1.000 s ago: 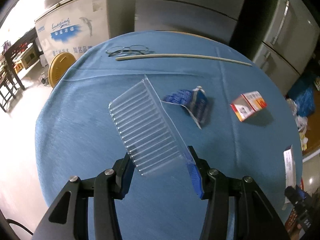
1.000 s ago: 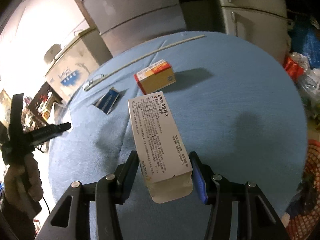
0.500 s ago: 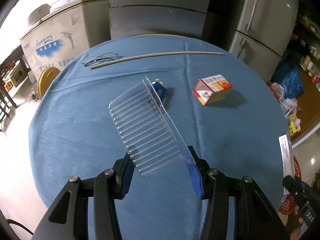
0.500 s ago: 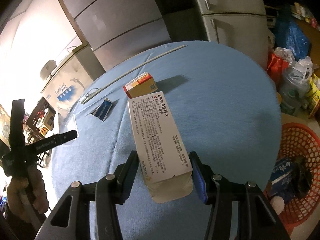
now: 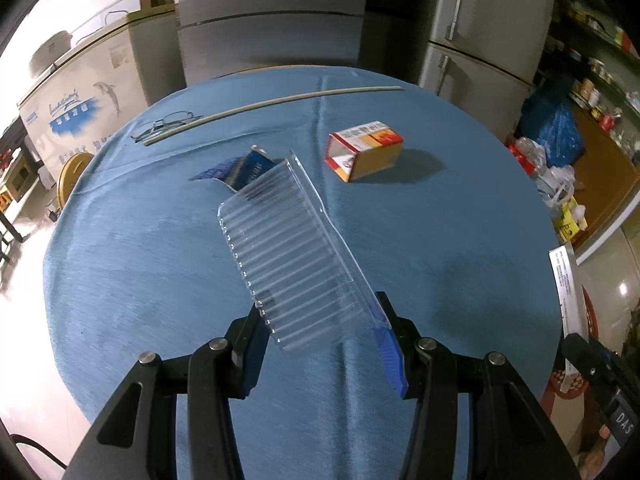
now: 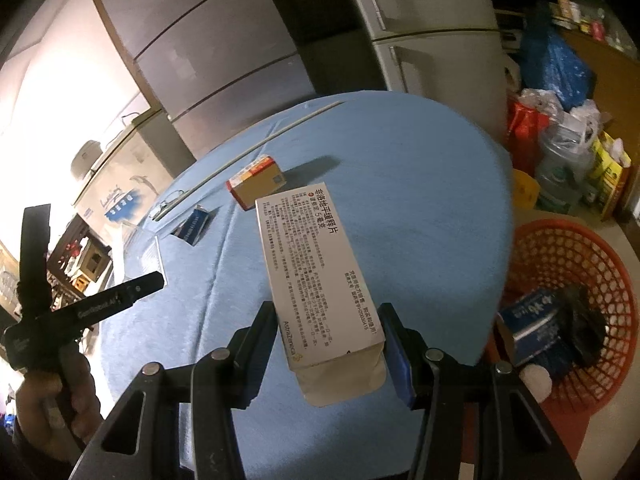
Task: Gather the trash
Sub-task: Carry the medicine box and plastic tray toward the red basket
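My left gripper [image 5: 320, 332] is shut on a clear ribbed plastic tray [image 5: 288, 256] and holds it above the blue table [image 5: 120, 272]. My right gripper [image 6: 328, 348] is shut on a white medicine box [image 6: 320, 276] above the table's right side. A red and orange box [image 5: 364, 150] and a torn blue wrapper [image 5: 240, 168] lie on the table; both show in the right wrist view too, the box [image 6: 256, 182] and the wrapper [image 6: 194, 224]. A red mesh basket [image 6: 580, 264] on the floor to the right holds a blue box [image 6: 532, 320] and dark trash.
Glasses [image 5: 164, 124] and a long pale rod [image 5: 272, 102] lie at the table's far side. Fridges [image 5: 272, 20] stand behind. Bags and bottles [image 6: 560, 148] crowd the floor at right. A chest freezer [image 5: 80, 100] stands at left.
Both grippers have swung to the right with their loads. The red basket has come into the right wrist view. The table items have shifted left in both views.
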The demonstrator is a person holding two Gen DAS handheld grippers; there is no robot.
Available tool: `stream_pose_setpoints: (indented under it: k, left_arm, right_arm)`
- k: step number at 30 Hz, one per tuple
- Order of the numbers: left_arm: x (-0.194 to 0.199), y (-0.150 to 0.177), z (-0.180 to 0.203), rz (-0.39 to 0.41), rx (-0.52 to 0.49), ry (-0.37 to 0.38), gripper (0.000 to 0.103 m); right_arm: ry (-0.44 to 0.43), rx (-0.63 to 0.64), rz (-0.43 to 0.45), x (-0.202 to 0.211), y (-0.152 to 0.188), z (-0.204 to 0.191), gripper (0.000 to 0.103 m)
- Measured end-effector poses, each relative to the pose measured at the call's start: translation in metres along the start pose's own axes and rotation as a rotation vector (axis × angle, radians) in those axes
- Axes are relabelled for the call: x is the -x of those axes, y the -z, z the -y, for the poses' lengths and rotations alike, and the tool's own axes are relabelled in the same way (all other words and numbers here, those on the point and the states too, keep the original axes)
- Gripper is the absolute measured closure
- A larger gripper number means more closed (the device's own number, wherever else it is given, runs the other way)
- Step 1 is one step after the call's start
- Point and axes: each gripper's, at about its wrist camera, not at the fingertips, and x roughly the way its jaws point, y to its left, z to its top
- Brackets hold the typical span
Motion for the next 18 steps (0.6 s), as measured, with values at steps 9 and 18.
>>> stream_pose_setpoints:
  k: [9, 18]
  left_arm:
    - [0.007, 0.008, 0.014, 0.007, -0.028, 0.017, 0.052]
    - [0.012, 0.015, 0.025, 0.014, -0.049, 0.032, 0.052]
  right_arm:
    - [0.014, -0.019, 0.027, 0.013, 0.003, 0.010, 0.049]
    - [0.033, -0.041, 0.054, 0.024, 0.006, 0.020, 0.049]
